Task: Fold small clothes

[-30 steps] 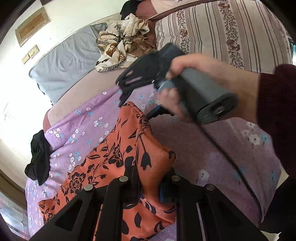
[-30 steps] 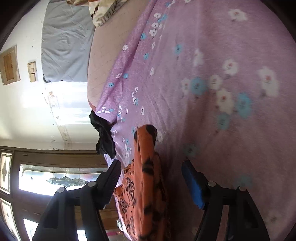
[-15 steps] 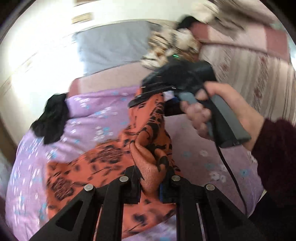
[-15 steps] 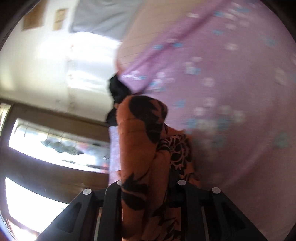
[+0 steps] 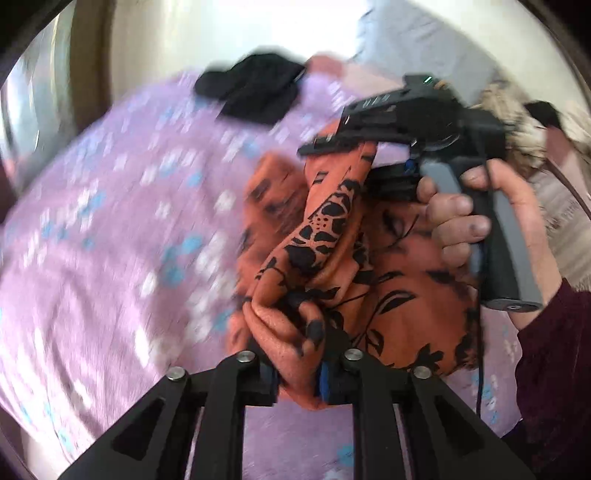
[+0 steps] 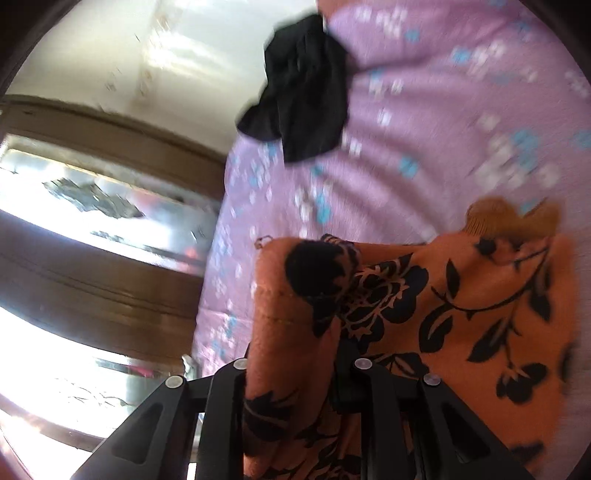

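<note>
An orange garment with a black flower print (image 5: 399, 280) hangs lifted above the purple flowered bedsheet (image 5: 110, 236). My left gripper (image 5: 297, 373) is shut on a bunched fold of it. My right gripper (image 5: 354, 155), held in a hand, is shut on another part of the same garment higher up. In the right wrist view the orange garment (image 6: 461, 317) fills the lower right, and my right gripper (image 6: 291, 369) is clamped on its edge.
A black garment (image 5: 255, 92) lies on the sheet near the far edge; it also shows in the right wrist view (image 6: 306, 88). A grey pillow (image 5: 413, 33) and a patterned blanket (image 5: 517, 122) lie at the back right. A window with a wooden frame (image 6: 92, 221) is beyond the bed.
My right gripper closed on the orange garment. Both grippers lifted it off the sheet and swung left, so the black garment now sits near the middle of the view.
</note>
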`<action>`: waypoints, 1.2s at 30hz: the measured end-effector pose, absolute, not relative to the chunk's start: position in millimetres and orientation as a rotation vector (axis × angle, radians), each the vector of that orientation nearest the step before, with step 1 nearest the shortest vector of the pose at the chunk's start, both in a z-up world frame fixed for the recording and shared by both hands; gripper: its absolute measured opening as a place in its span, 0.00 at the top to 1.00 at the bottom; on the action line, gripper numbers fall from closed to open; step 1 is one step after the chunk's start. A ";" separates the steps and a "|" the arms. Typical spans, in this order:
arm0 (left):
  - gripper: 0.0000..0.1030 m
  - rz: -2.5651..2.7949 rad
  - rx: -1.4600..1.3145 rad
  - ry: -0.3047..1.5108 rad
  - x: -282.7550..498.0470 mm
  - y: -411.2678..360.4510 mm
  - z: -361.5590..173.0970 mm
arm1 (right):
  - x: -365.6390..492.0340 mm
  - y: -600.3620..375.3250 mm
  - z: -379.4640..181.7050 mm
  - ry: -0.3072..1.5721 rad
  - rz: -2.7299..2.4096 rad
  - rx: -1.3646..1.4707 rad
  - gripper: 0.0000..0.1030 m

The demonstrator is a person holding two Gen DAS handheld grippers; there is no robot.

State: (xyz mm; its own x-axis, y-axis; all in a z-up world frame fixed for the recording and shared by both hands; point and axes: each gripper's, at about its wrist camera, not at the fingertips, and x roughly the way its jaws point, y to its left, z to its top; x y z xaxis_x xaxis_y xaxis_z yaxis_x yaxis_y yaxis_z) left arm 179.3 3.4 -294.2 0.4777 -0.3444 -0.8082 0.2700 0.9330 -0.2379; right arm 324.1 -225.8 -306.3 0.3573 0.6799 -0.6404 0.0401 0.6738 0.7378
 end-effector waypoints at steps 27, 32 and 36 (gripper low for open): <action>0.49 -0.249 0.205 0.951 203.4 -33.1 -298.3 | 135.2 -310.6 -337.4 0.962 0.358 0.943 1.00; 0.45 -0.219 0.077 0.935 225.9 -18.6 -294.5 | 135.4 -327.7 -341.6 1.034 0.362 1.049 1.00; 0.45 -0.200 -0.034 0.946 243.7 0.4 -296.8 | 160.8 -314.4 -303.3 1.028 0.322 0.863 0.93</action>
State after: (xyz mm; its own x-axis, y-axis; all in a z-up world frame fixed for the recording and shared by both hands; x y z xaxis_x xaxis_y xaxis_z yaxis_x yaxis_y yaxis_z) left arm 243.7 0.4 -296.8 0.5680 -0.1852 -0.8019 0.1556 0.9810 -0.1163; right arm 160.8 -314.4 -303.3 0.5063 0.6067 -0.6128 0.1479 0.6390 0.7549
